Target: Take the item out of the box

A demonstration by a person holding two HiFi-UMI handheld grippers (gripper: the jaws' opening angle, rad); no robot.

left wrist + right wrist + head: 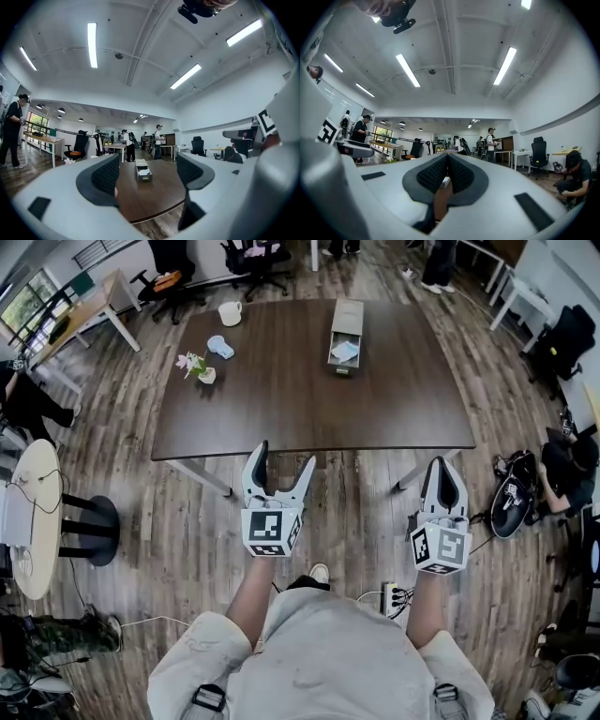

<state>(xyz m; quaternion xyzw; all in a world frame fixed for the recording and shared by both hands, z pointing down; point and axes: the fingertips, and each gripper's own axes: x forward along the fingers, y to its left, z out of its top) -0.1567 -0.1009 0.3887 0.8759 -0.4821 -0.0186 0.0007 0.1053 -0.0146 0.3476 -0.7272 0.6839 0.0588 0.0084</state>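
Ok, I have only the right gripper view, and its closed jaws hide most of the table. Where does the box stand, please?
Observer: In the head view the box stands on the far half of the table, well beyond both grippers.
Operator: Is it already open?
Observer: Yes. Its near end is slid out like a drawer, and a white item lies in it.
Operator: And the left gripper?
Observer: The left gripper has its jaws apart with nothing between them, and it is held short of the table's near edge.
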